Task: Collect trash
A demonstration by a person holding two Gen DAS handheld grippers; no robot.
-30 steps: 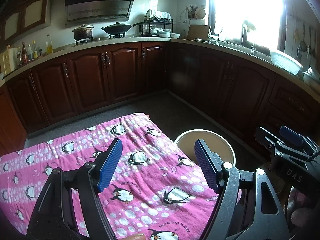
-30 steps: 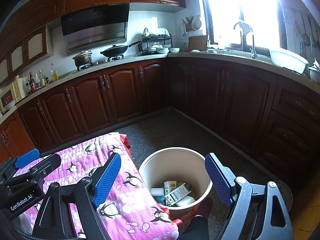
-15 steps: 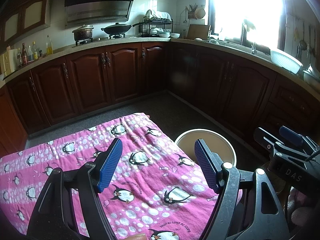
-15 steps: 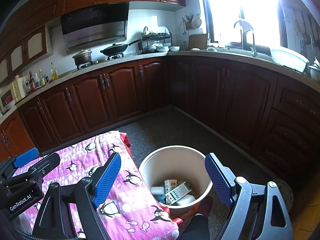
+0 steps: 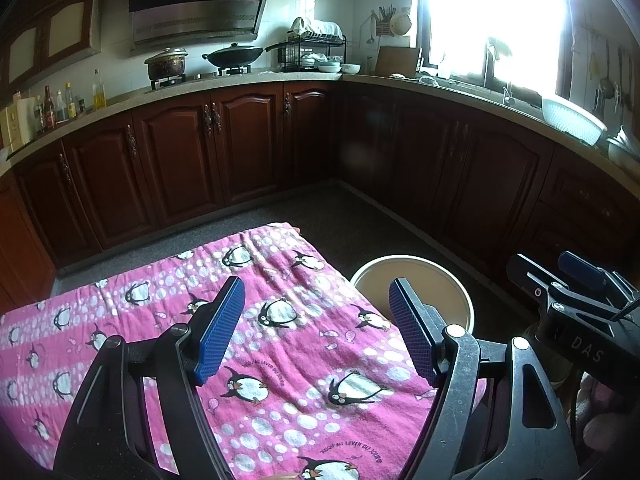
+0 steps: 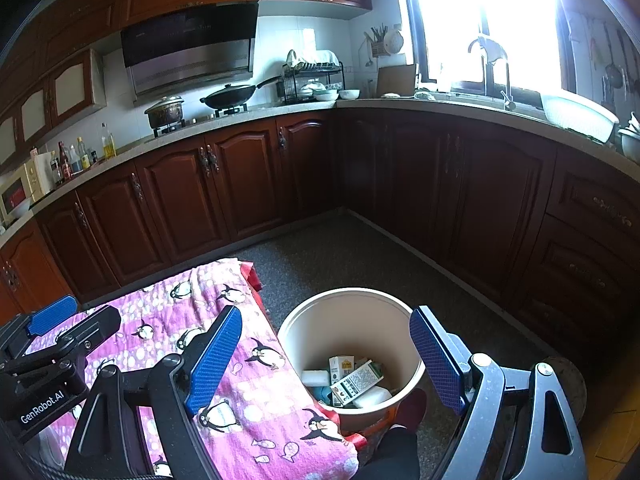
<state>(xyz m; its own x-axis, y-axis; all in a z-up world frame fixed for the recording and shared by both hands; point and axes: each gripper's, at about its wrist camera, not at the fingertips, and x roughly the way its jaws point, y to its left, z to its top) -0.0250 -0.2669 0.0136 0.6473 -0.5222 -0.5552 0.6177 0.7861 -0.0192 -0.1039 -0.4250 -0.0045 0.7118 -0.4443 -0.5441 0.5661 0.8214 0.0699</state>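
Observation:
A cream trash bucket [image 6: 352, 304] stands on the floor right of the table; it also shows in the left wrist view [image 5: 440, 276]. Inside lie small cartons [image 6: 354, 378] and white pieces of trash. My left gripper [image 5: 316, 332] is open and empty above the pink penguin cloth [image 5: 280, 360]. My right gripper [image 6: 324, 360] is open and empty, held above the bucket's near edge. Each gripper shows in the other's view: the right one [image 5: 576, 300] at the right, the left one [image 6: 52, 344] at the left.
Dark wooden cabinets [image 6: 240, 188] run along the back and right under a stone counter with a wok [image 6: 232, 96], pot, dish rack and sink. The grey floor [image 6: 340, 252] lies between table and cabinets. The person's foot [image 6: 408, 408] is beside the bucket.

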